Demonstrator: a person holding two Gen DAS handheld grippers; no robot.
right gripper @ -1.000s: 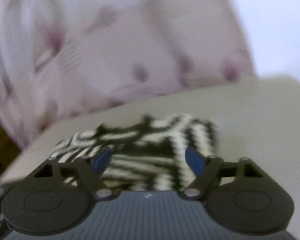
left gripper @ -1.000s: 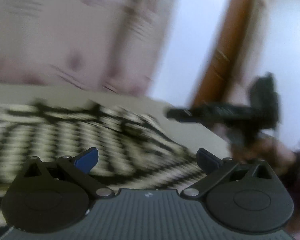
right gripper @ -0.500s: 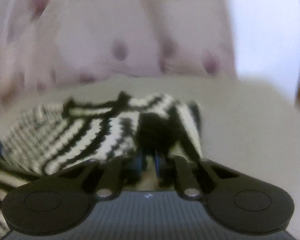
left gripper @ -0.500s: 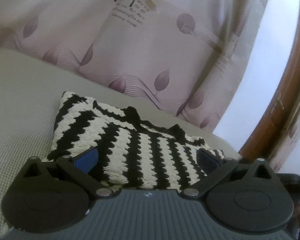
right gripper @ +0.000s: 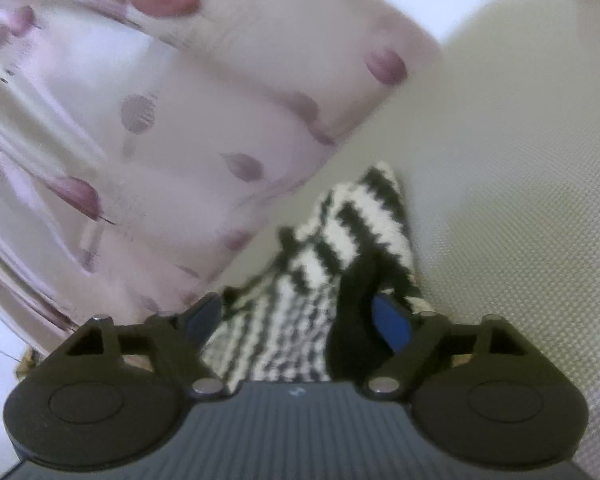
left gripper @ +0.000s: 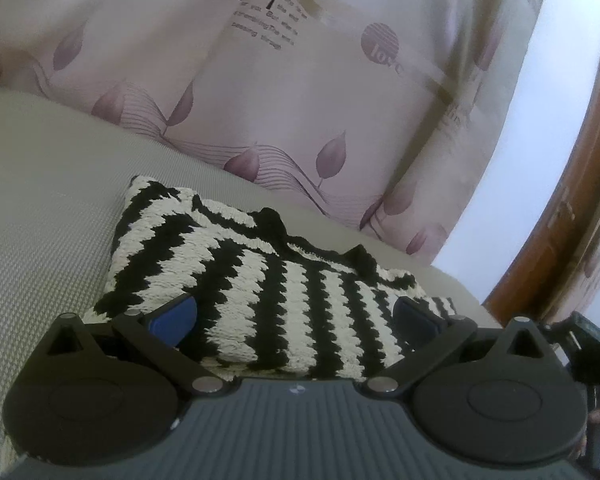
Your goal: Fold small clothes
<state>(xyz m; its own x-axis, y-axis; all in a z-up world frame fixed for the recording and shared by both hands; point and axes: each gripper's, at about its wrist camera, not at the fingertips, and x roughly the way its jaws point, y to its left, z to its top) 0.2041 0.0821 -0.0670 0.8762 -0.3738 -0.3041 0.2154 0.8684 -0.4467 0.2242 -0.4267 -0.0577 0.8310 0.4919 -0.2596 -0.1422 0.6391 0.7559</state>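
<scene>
Grey surface (left gripper: 40, 208) bears striped knit (left gripper: 260, 280); curtain (left gripper: 260, 80) lettering sharp leftward only.

Left wrist view: low over the beige surface (left gripper: 52, 208), close, facing the curtain (left gripper: 300, 100). Right wrist view: close, tilted, curtain (right gripper: 160, 140) upper left. Both share the striped knit garment (left gripper: 260, 280) (right gripper: 360, 232) at frame centre.

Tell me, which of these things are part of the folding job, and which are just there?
Part of the job:
- black-and-white striped knit garment
- left gripper, open
- right gripper, open

Just there:
- pink leaf-print curtain
- grey textured surface under the garment
- brown wooden door frame
</scene>
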